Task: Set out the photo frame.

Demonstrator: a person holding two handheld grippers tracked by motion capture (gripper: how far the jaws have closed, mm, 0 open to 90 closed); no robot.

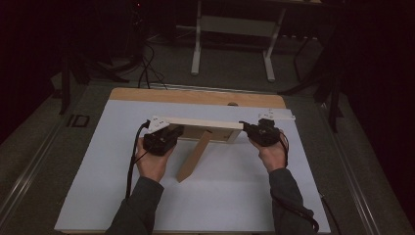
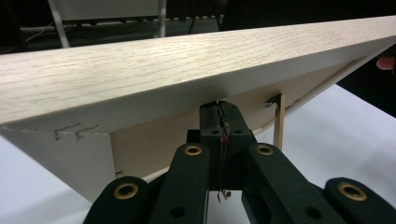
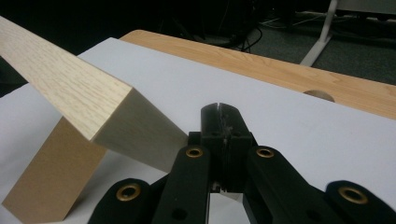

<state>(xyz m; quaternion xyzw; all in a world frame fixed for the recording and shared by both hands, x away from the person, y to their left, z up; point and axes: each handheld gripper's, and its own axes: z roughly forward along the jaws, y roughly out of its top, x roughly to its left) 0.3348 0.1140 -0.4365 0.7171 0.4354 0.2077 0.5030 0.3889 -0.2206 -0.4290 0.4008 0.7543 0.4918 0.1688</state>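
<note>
A light wooden picture frame (image 1: 205, 123) stands tilted on the white sheet, its back towards me, propped on a tan stand leg (image 1: 193, 159). My left gripper (image 1: 176, 132) is at the frame's left end. In the left gripper view its jaws (image 2: 219, 108) are pressed together with nothing between them, tips just under the frame's back edge (image 2: 187, 70). My right gripper (image 1: 250, 129) is at the frame's right end. Its jaws (image 3: 219, 111) are shut and empty too, next to the frame's corner (image 3: 116, 121), with the stand leg (image 3: 51, 177) farther left.
The white sheet (image 1: 220, 196) covers most of a wooden table (image 1: 195, 95), whose far strip has a round hole (image 1: 232, 104). Beyond the table, a white-legged desk (image 1: 235, 29) and cables (image 1: 147, 68) are on the dark floor.
</note>
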